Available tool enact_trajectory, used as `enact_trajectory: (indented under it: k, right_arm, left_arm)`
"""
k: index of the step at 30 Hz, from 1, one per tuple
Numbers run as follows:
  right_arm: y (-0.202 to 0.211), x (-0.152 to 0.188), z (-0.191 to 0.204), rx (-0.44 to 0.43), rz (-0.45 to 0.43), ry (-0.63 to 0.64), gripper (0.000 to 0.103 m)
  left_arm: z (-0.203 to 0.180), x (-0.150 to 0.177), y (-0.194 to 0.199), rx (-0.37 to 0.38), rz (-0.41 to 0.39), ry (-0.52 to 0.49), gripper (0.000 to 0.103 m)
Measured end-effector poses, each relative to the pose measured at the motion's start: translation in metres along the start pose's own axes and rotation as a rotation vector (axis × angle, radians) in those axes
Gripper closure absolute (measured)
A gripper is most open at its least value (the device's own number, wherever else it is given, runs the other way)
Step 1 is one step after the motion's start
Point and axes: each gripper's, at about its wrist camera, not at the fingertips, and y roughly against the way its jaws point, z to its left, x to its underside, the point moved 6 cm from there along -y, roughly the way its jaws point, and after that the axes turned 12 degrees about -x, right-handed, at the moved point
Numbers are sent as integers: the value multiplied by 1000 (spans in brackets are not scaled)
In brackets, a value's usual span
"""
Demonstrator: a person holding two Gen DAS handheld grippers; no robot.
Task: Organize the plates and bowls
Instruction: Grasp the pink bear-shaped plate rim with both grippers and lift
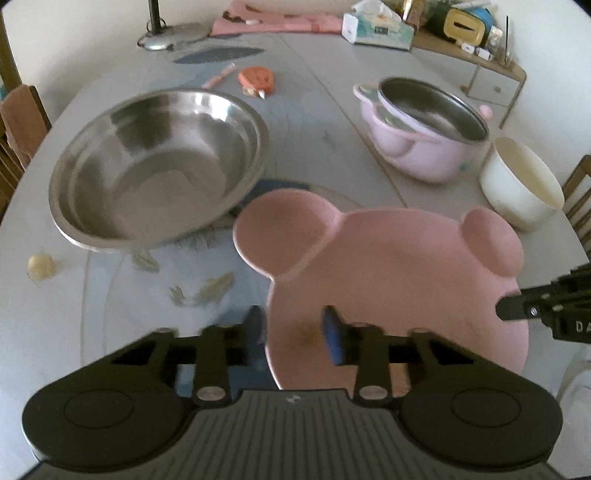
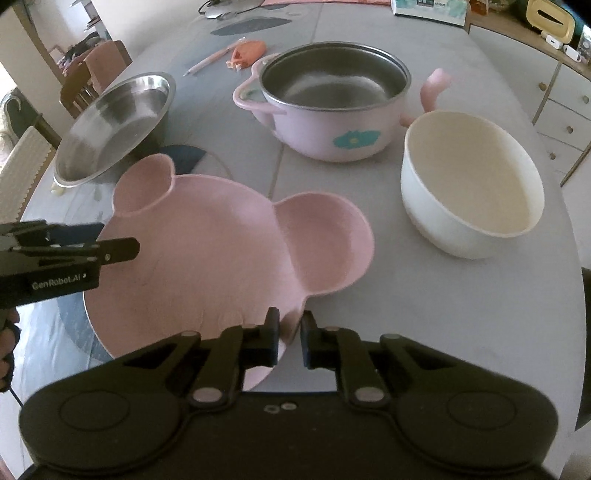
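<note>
A pink bear-shaped plate [image 1: 399, 273] with two round ear wells lies tilted just above the table; it also shows in the right wrist view [image 2: 207, 251]. My left gripper [image 1: 293, 332] straddles its near rim, jaws open around the edge. My right gripper [image 2: 289, 332] has its jaws closed on the plate's rim by the right ear. A steel basin [image 1: 159, 166] sits at the left. A pink steel-lined pot [image 1: 428, 129] and a white bowl [image 1: 521, 184] stand at the right.
An orange pouch [image 1: 256, 79] and a pen [image 1: 218, 75] lie farther back. A lamp base [image 1: 170, 37], tissue box [image 1: 376, 27] and clutter line the far edge. A small yellow lump [image 1: 40, 266] lies at the left. Chairs flank the table.
</note>
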Motion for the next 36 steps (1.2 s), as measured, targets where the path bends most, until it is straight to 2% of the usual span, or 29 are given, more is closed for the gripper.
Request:
enact_trajectory:
  k: [1,3,8,15,24,36]
  right_arm:
    - [0,0,1,3,0,1,91]
    - [1,2,1,8,1,0,91]
    - [10,4,4,18,-20,10,92]
    - [43,17,6,5,-38,1,93]
    - [106,50,-7,-9,-61,-55,93]
    - [148,102,-40,2,-69,-107,93]
  left_arm:
    - [-1,2,2,-8,4,0,75]
    - [0,5,4,-31,15,-2,84]
    - [0,12,16,-34,32,0,88]
    - [-9,14,51,-13,12,-12,88]
    - [-45,23,110,39,-19,-61,88]
    - [-104,63,139,73,17,-105,88]
